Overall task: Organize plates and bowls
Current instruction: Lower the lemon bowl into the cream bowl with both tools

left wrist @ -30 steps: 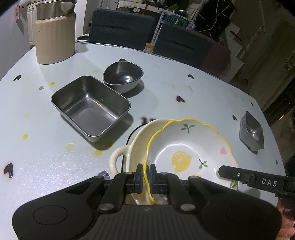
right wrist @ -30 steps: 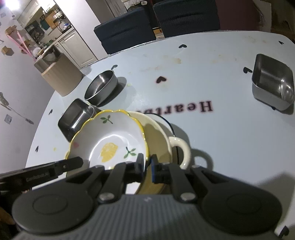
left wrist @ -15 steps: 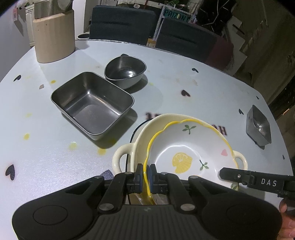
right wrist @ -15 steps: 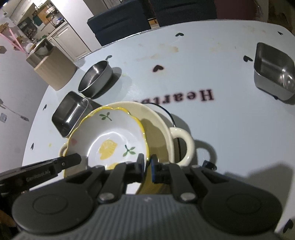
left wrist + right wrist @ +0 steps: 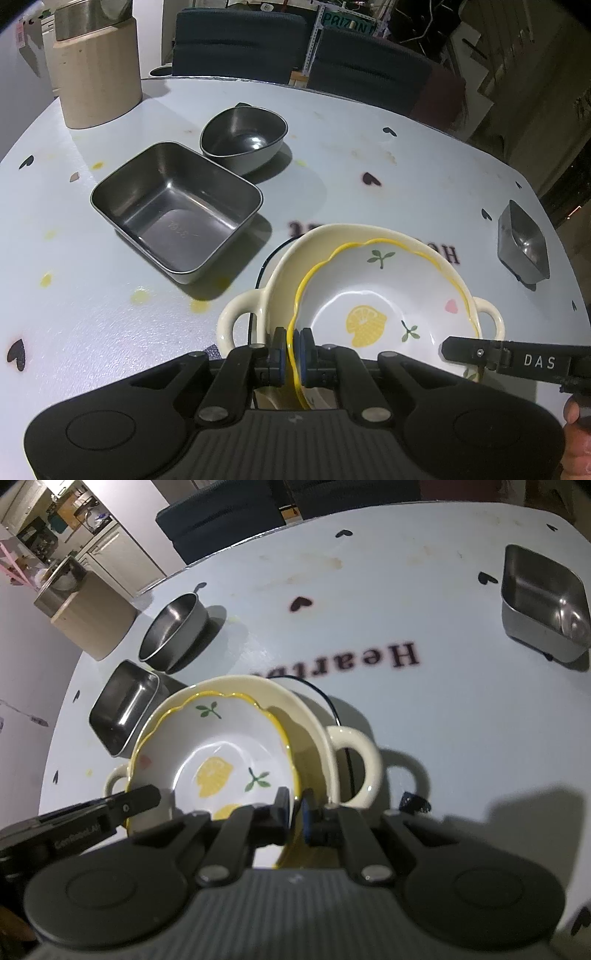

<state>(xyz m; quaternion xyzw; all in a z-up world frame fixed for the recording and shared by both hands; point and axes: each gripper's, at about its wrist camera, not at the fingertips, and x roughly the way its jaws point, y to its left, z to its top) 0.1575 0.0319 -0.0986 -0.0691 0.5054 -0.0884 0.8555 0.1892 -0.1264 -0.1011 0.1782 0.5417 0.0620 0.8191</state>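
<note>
Both our grippers gripped one lemon bowl over one cream two-handled dish.

Our left gripper [image 5: 293, 347] had its jaws clenched on the scalloped yellow rim of the lemon bowl [image 5: 384, 295], and our right gripper [image 5: 295, 808] had its jaws clenched on the opposite rim of the same bowl [image 5: 221, 760]. The bowl sat inside the cream dish [image 5: 291, 258], just ahead of both pairs of jaws, though we could not tell whether it rested there. We counted two ceramic pieces and three steel ones on the bench [image 5: 92, 314]: one rectangular steel tray [image 5: 177, 210] and one round steel bowl [image 5: 243, 138] beyond the left jaws, and one small square steel tray [image 5: 543, 602] far ahead of the right jaws. One beige canister [image 5: 98, 70] stood at the far edge.
</note>
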